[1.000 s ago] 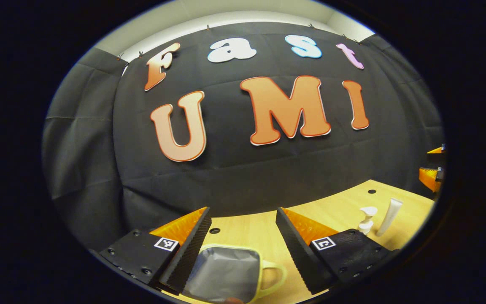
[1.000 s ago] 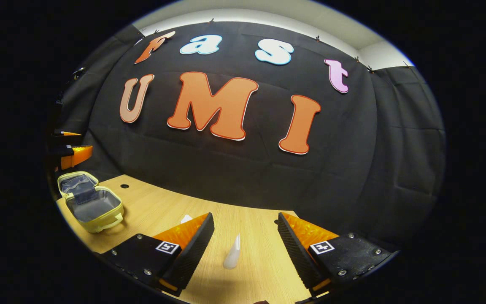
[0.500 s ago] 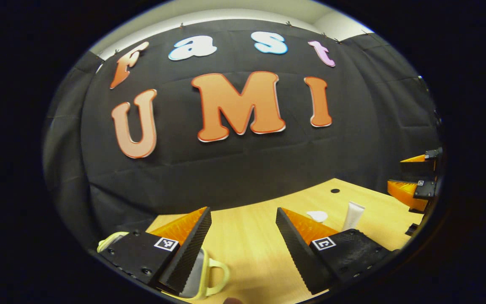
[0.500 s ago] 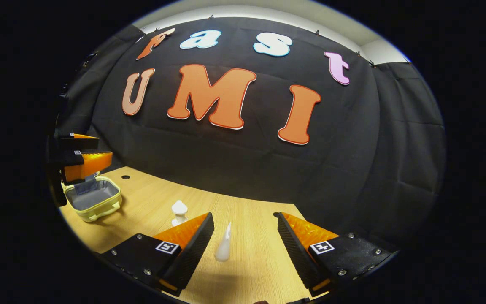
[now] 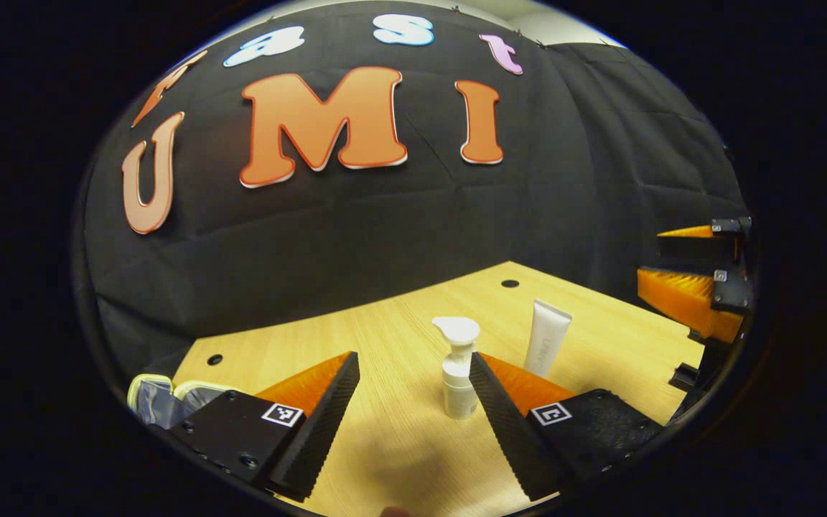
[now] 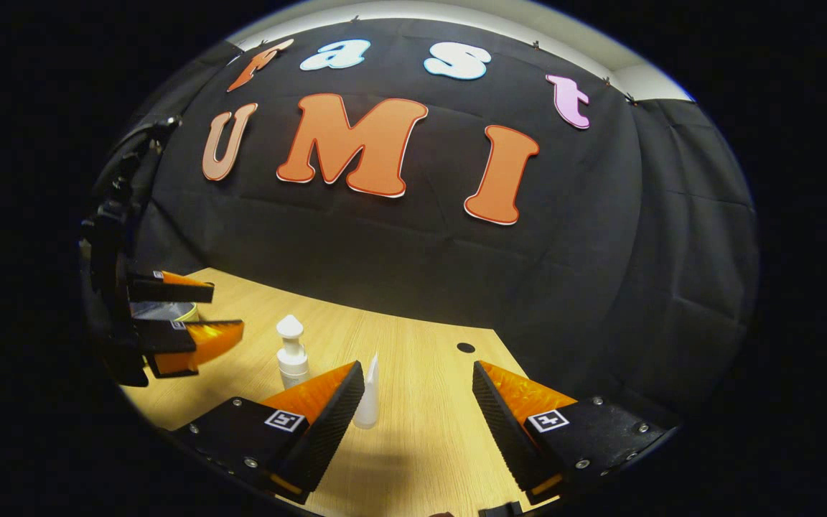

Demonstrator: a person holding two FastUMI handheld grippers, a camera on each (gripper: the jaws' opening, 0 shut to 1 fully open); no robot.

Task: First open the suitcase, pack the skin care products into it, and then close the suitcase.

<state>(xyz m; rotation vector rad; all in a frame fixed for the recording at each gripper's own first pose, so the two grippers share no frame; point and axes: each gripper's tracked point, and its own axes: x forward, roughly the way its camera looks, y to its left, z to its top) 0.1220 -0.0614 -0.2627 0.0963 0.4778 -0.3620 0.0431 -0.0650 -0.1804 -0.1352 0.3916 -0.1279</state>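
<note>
Black cloth (image 6: pixel 399 266) walls the booth on all sides. A pale wooden surface (image 5: pixel 399 337) with small round holes stands before it.

White pump bottle (image 5: pixel 459 373) and tube (image 5: pixel 547 347) stand upright; pale-yellow suitcase (image 5: pixel 159 396), seemingly open, lies apart.

Recording booth: black cloth wall (image 6: pixel 399 251) (draped), wooden table (image 5: pixel 413 445).

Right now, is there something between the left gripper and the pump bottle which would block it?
Nothing visible does. The pump bottle stands upright on the table, just ahead of the open left gripper, near its right finger. The tube stands beyond, to the right.
</note>
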